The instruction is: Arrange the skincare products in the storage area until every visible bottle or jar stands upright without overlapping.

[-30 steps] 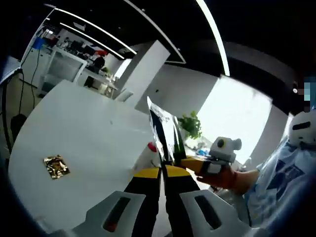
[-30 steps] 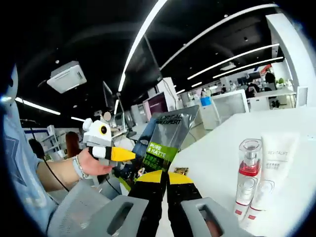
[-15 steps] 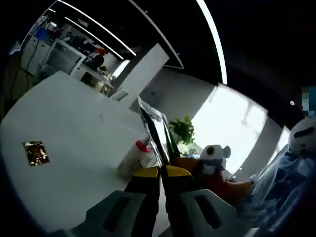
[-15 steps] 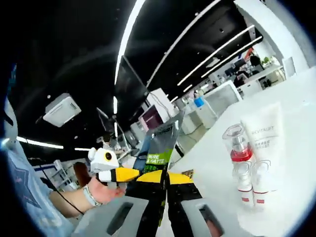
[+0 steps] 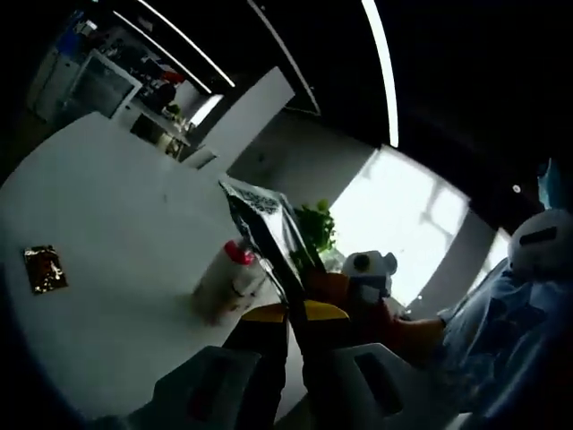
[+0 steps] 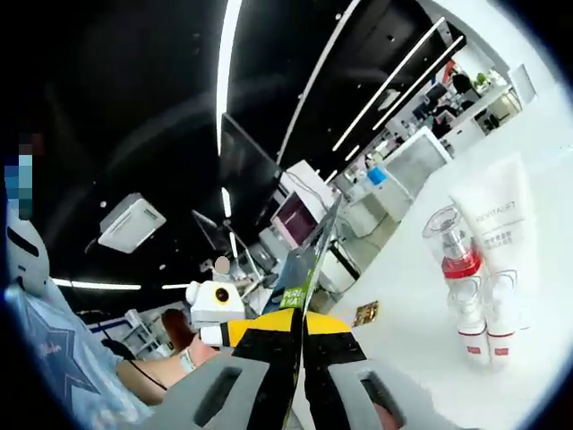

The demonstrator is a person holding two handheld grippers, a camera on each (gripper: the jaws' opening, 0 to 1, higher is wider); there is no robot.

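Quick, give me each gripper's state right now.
Left gripper: shut on the shiny black-and-green foil sachet.
Right gripper: shut on the same sachet, seen edge-on, held above the white table.

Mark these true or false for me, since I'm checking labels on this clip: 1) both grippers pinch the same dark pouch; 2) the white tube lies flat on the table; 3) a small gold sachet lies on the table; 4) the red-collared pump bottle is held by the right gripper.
1) True: the left gripper and right gripper are each shut on the dark pouch, held up off the table.
2) False: the white tube stands on its cap.
3) True: the gold sachet lies flat, apart from the other items.
4) False: the pump bottle stands on the table beside the tube.
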